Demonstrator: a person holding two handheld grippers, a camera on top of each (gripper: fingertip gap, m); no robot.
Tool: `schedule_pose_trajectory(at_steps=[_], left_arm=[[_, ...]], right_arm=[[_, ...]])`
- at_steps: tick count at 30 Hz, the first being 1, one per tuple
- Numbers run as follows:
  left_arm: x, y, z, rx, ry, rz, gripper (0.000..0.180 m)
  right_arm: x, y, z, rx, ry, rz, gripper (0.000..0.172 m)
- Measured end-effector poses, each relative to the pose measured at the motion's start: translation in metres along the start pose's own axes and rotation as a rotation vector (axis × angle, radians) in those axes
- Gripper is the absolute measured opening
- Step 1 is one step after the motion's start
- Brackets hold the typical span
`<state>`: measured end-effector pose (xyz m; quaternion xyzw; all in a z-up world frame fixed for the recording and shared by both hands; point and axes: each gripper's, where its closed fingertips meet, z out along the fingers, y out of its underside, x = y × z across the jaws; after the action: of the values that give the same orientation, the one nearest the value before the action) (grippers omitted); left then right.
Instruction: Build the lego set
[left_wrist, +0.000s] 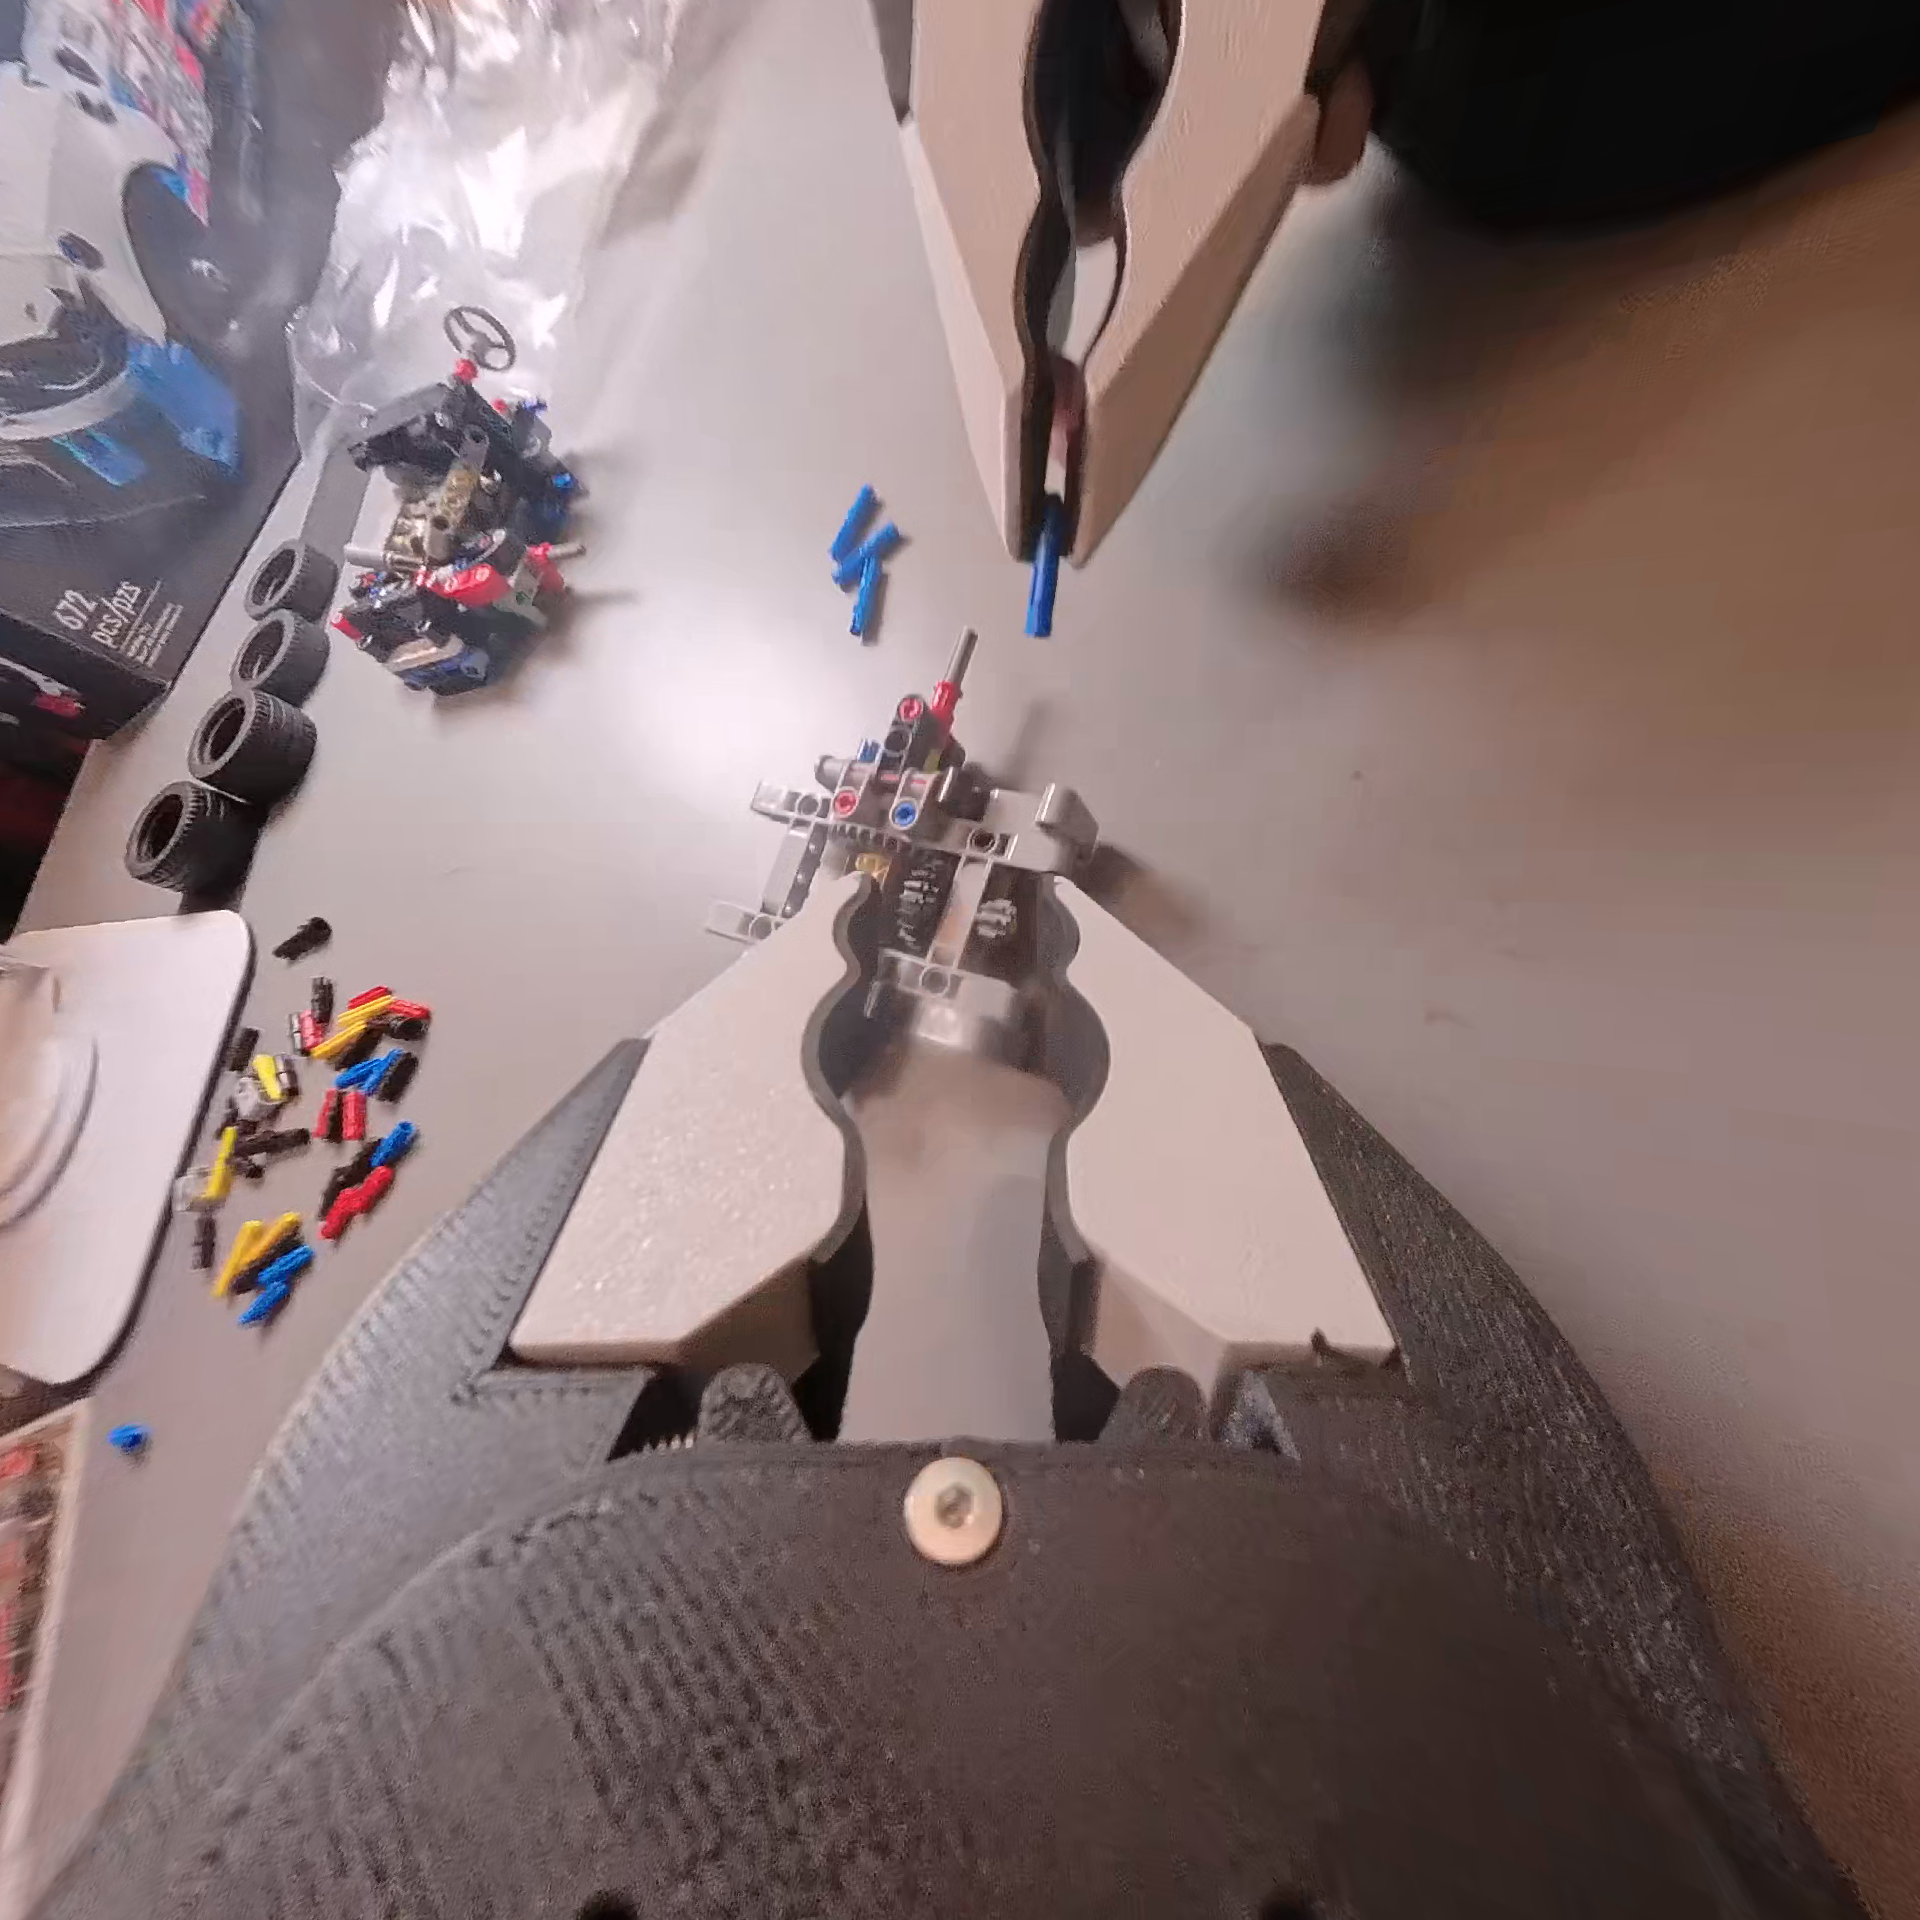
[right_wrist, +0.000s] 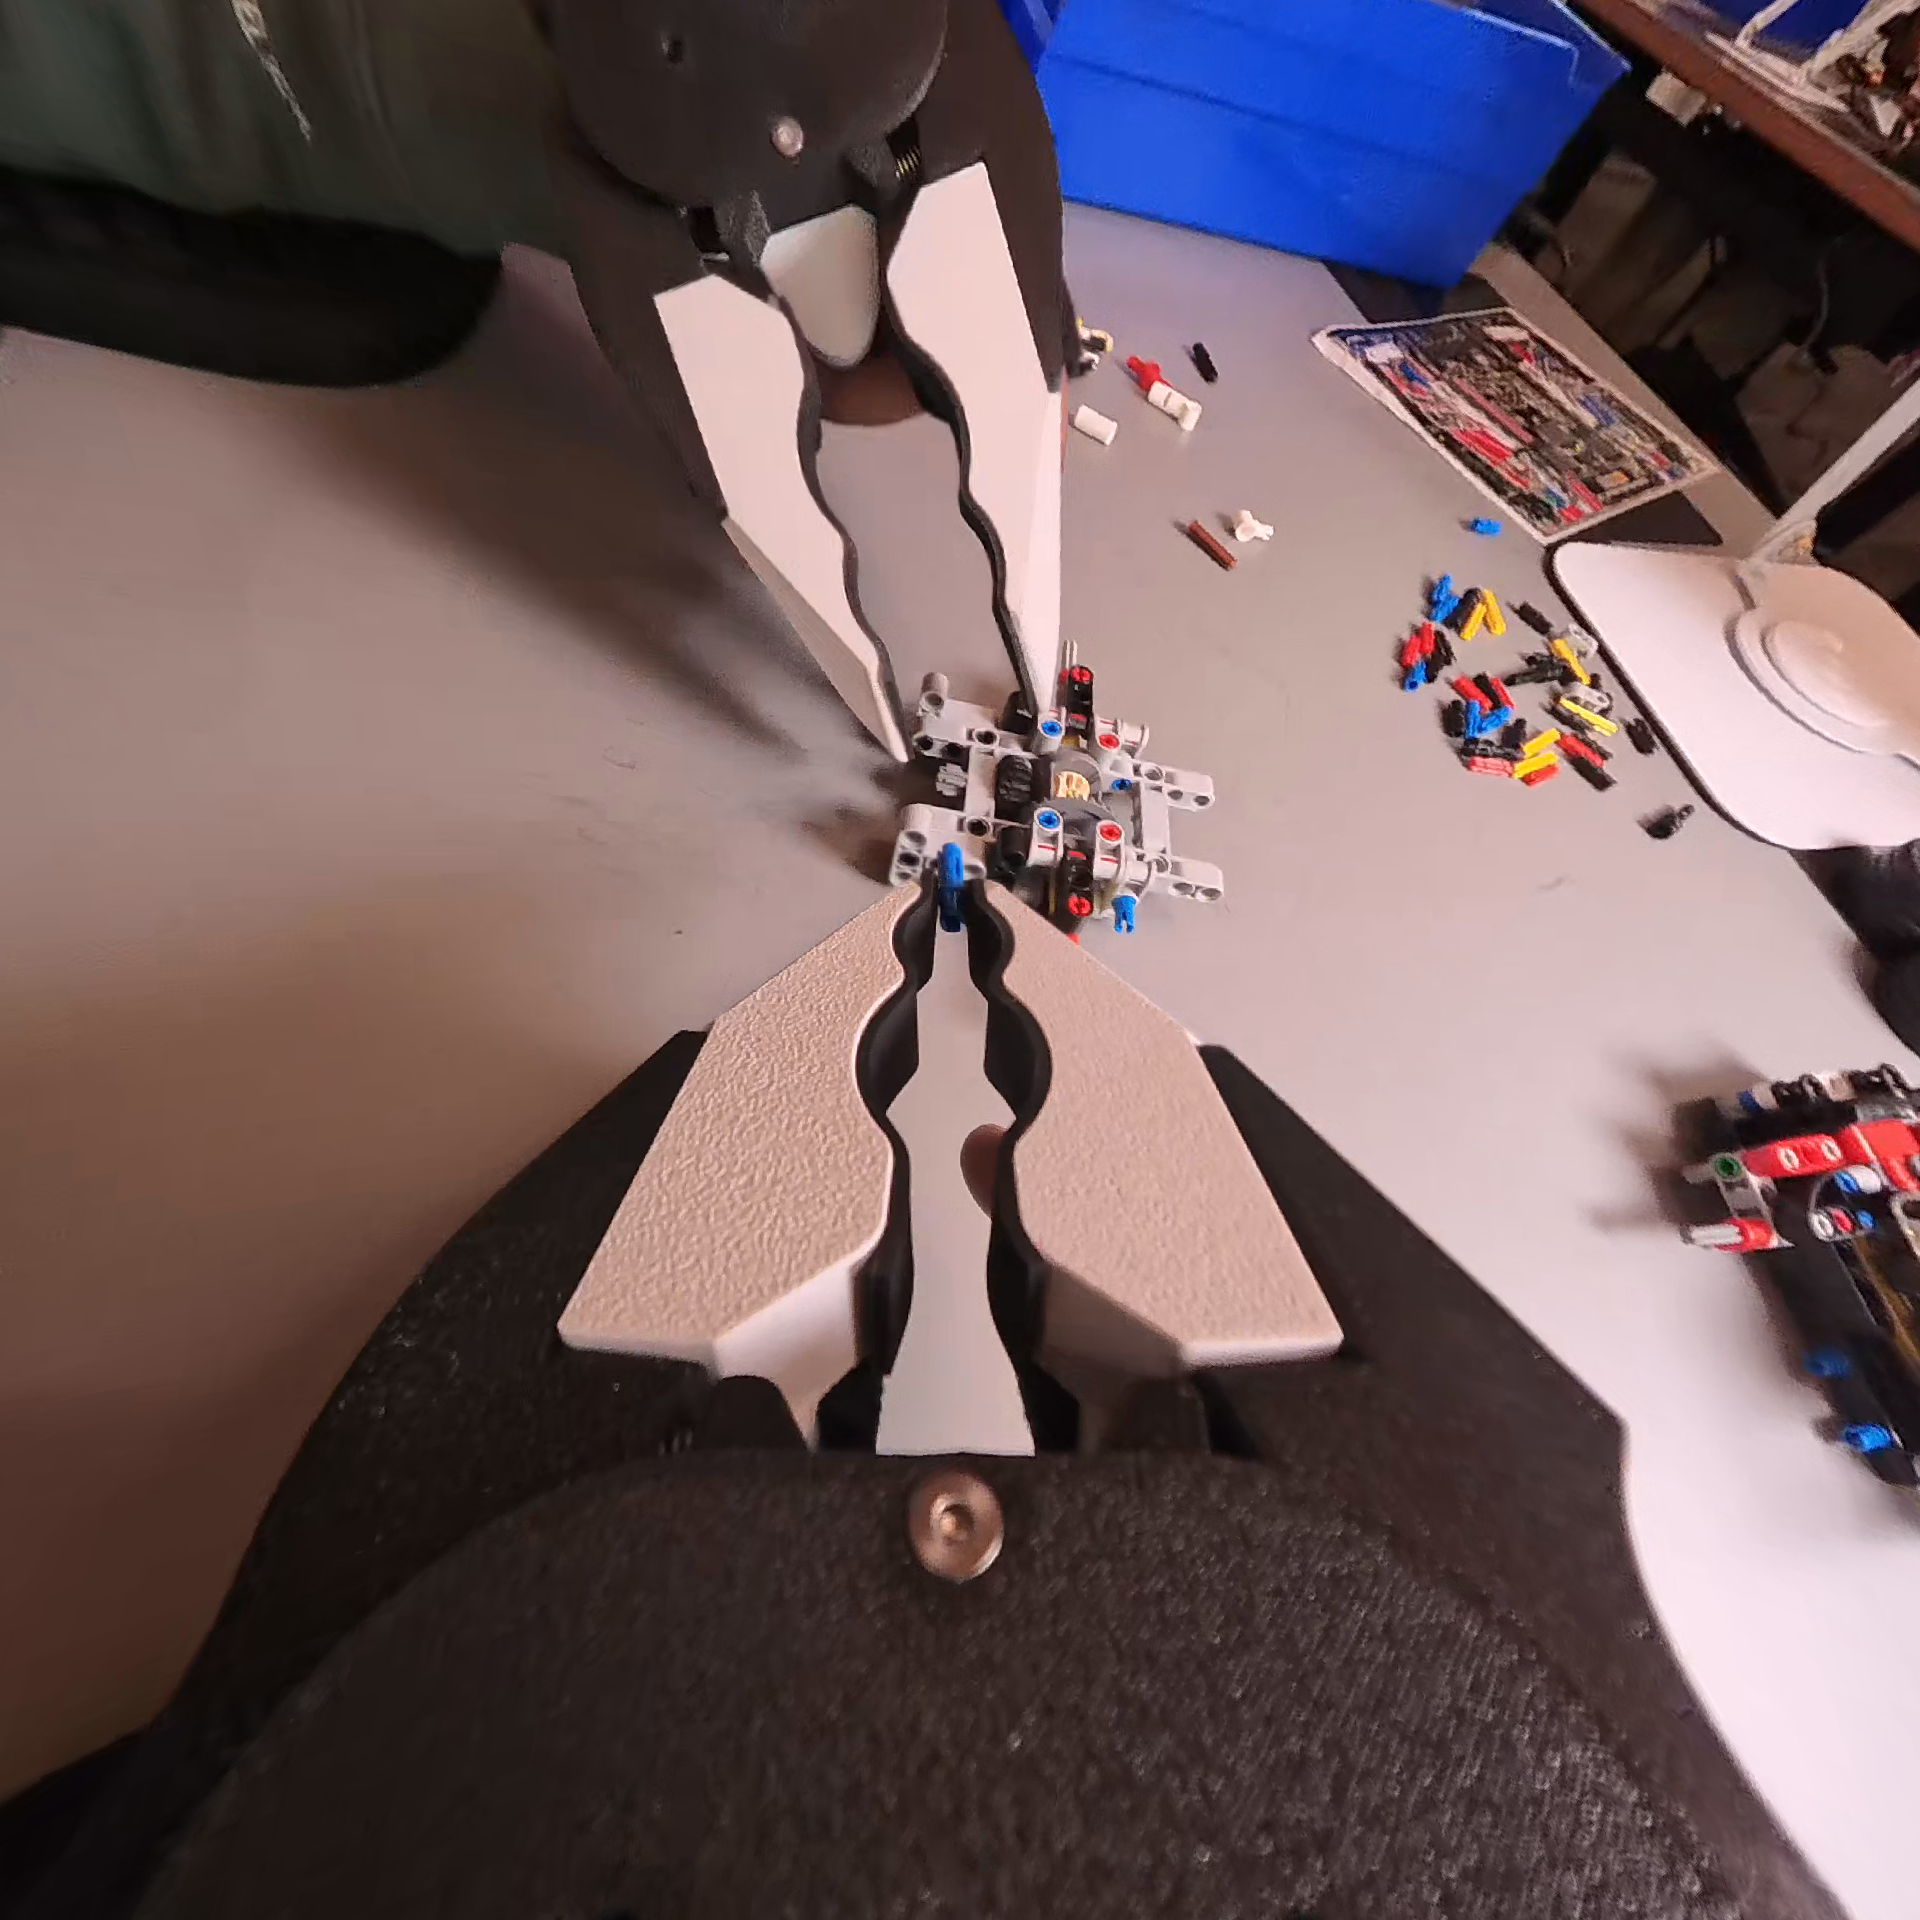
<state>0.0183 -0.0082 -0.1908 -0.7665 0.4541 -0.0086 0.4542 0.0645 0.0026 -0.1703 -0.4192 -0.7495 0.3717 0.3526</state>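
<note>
- Right gripper (right_wrist: 951, 899) is clenched on a blue pin (right_wrist: 950, 883), its tip touching the grey frame (right_wrist: 1049, 790) on the table (right_wrist: 416, 623).
- Left gripper (left_wrist: 951, 883) stands open astride that frame's far end; contact unclear.
- Four black tyres (left_wrist: 249, 717) sit beside a printed box (left_wrist: 94, 520).
- Three loose blue pins (left_wrist: 862, 561) lie near the frame.
</note>
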Motion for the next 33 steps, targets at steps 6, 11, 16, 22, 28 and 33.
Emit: schedule_pose_trajectory(at_steps=[6, 11, 16, 22, 28, 33], left_arm=[[-0.011, 0.013, 0.011, -0.191, 0.052, 0.06, 0.054], [-0.015, 0.019, 0.023, -0.356, 0.214, 0.064, 0.078], [-0.014, 0.021, 0.032, -0.508, 0.418, 0.078, 0.081], [-0.005, 0.028, 0.031, -0.549, 0.518, 0.041, 0.07], [0.005, 0.002, 0.02, -0.104, 0.378, -0.12, 0.069], [0.019, 0.002, 0.002, 0.068, 0.222, -0.247, 0.069]], right_arm=[[0.002, 0.007, 0.002, -0.034, 0.015, -0.008, 0.004], [-0.001, 0.01, 0.003, -0.033, -0.014, 0.02, 0.004], [-0.005, 0.008, 0.003, -0.017, -0.037, 0.03, 0.004], [-0.001, 0.008, -0.001, -0.016, -0.018, 0.038, 0.004], [-0.008, 0.002, -0.003, 0.005, -0.047, 0.041, 0.003], [-0.026, -0.013, 0.003, 0.043, -0.116, 0.031, 0.003]])
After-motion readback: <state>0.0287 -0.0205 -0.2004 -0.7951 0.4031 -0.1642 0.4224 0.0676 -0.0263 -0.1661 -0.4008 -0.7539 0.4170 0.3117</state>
